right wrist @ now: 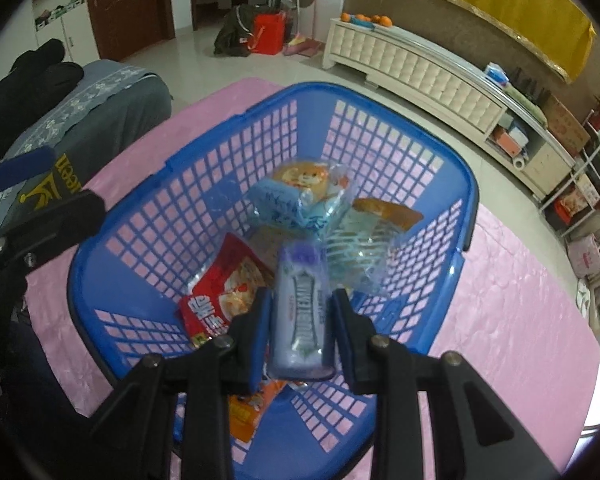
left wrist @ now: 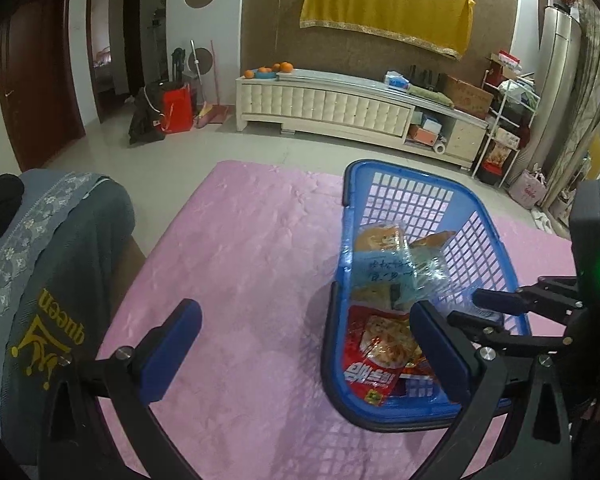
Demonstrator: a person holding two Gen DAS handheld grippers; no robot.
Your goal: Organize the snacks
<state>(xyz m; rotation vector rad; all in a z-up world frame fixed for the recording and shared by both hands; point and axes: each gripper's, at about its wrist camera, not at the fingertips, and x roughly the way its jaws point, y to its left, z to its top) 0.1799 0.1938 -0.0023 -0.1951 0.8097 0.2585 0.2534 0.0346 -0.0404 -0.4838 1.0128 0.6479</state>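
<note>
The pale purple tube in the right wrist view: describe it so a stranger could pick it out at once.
Find the blue plastic lattice basket on the pink cloth. Over its near end, the right hand-held gripper is shut on a pale purple cylindrical tube with dark lettering. The snacks beneath are flat crinkly packets, such as the red packet; it alone is a rigid cylinder.
</note>
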